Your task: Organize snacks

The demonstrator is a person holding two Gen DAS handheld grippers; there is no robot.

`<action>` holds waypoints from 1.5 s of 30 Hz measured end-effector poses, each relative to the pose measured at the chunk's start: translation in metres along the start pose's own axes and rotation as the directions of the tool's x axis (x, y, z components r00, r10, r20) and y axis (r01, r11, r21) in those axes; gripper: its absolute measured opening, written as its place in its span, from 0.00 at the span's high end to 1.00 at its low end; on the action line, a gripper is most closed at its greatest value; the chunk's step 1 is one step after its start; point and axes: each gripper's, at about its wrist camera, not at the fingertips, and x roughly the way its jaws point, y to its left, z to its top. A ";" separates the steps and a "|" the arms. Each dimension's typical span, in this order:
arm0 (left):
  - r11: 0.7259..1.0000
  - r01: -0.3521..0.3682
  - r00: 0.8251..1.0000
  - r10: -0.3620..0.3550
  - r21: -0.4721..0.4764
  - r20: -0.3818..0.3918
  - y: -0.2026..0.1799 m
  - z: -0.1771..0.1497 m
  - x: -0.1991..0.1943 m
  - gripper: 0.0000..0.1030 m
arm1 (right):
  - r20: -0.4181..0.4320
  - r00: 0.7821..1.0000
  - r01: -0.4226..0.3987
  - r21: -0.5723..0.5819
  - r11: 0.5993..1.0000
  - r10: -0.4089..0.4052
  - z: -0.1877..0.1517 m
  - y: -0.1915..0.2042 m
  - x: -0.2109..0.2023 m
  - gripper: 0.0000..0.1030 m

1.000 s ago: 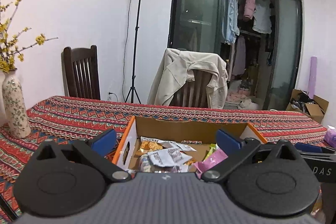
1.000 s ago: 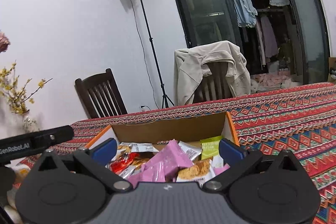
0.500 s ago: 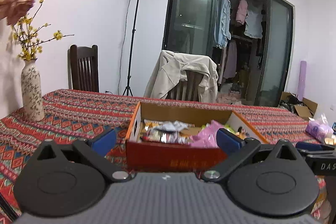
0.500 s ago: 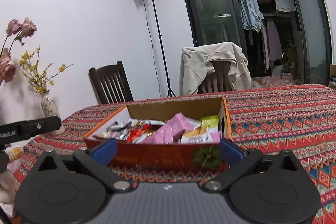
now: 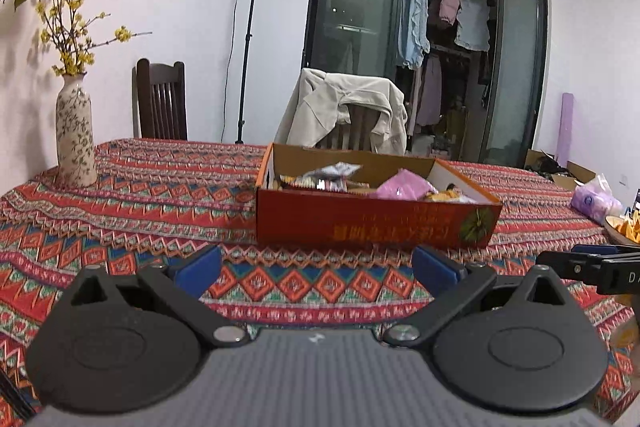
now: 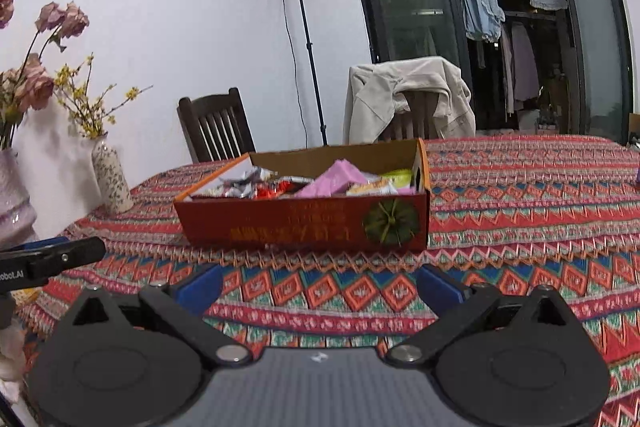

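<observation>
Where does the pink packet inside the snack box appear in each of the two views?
Left wrist view: pink packet, right of centre, in the box's right half.
Right wrist view: pink packet, at the middle, in the box's right half.
Shared landmark: the green round emblem on the box front.

surface (image 5: pixel 132 211) – red patterned cloth | floral vase (image 5: pixel 75 137) with yellow sprigs at its left edge | dark wooden chair (image 5: pixel 161 99) behind | second chair draped with beige jacket (image 5: pixel 344 111) | light stand (image 5: pixel 251 27) by white wall | open wardrobe (image 5: pixel 444 59) – hanging clothes
</observation>
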 end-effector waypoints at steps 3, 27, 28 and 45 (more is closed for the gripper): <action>1.000 0.001 1.000 -0.001 0.004 -0.009 0.002 -0.006 0.000 0.00 | -0.025 1.000 0.002 0.002 1.000 -0.002 -0.008 -0.001 0.000 0.00; 1.000 0.024 0.999 -0.025 -0.008 -0.033 0.002 -0.016 0.006 0.00 | -0.040 0.999 0.010 -0.005 1.000 -0.010 -0.012 0.003 0.001 0.00; 1.000 0.025 0.999 -0.025 -0.008 -0.033 0.002 -0.016 0.007 0.00 | -0.041 0.999 0.009 -0.005 1.000 -0.010 -0.012 0.003 0.001 0.00; 1.000 0.026 0.999 -0.027 -0.012 -0.031 0.003 -0.018 0.005 0.00 | -0.040 0.999 0.010 -0.007 1.000 -0.010 -0.013 0.003 0.001 0.00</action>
